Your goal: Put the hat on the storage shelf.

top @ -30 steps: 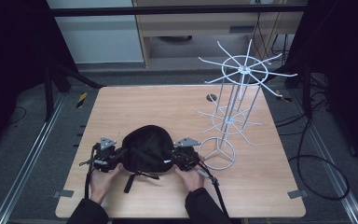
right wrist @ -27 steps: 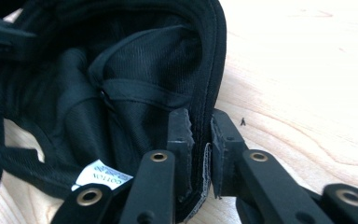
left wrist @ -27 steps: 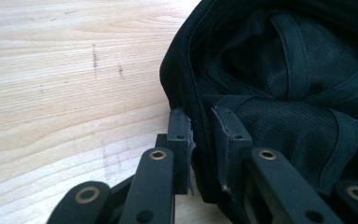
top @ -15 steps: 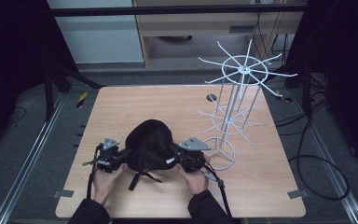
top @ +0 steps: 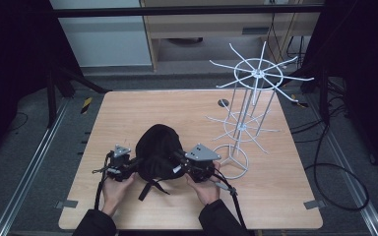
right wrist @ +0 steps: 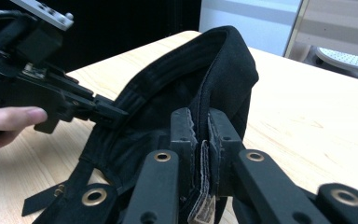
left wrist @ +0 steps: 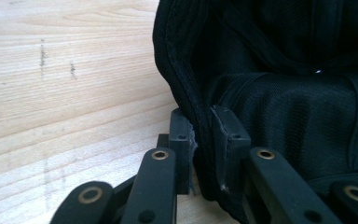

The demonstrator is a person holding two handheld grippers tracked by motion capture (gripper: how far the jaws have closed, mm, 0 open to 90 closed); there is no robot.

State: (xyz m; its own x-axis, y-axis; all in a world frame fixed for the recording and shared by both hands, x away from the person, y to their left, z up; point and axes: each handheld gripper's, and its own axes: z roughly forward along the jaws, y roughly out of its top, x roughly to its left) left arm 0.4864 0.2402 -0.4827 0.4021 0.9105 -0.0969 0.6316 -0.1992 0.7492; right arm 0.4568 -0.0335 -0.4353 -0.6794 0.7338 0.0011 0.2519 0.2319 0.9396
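We see the right gripper (right wrist: 200, 128) closed on the rim of a black cap (right wrist: 214, 79); both jaws press the fabric, a pale label edge showing between them. The cap's opening faces us, its band arching up over the table (right wrist: 298, 107). At far left the left gripper (right wrist: 114, 112) pinches the opposite rim, a hand (right wrist: 9, 121) holding it. A strap (right wrist: 51, 193) trails from the cap onto the wood near the bottom left.
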